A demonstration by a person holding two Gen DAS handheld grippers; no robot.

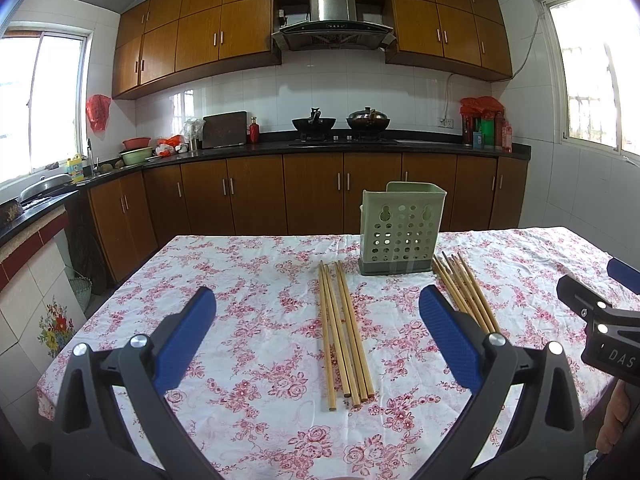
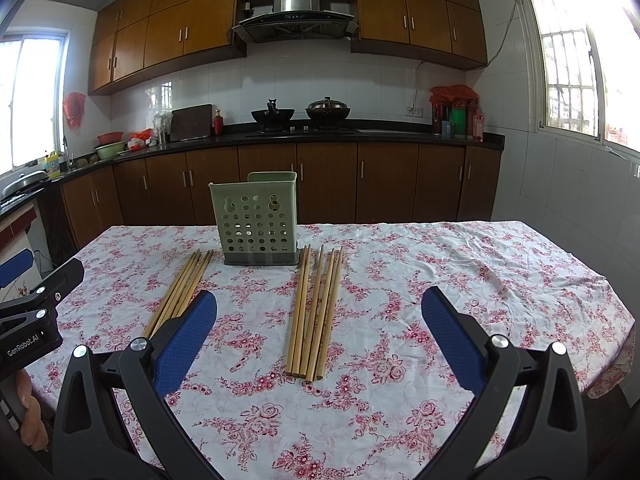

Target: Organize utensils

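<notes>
Hand-held gripper left apart | right apart | chopsticks between left's pads only

Brown wooden cabinets line a white-tiled wall above a dark countertop. A steel range hood hangs centre. Bright windows flank the kitchen.

A utensil holder is standing toward the far side of a cloth-covered table. One bundle of chopsticks is lying near and to its left, a second bundle to its right. A kitchen counter is running behind the table.
</notes>
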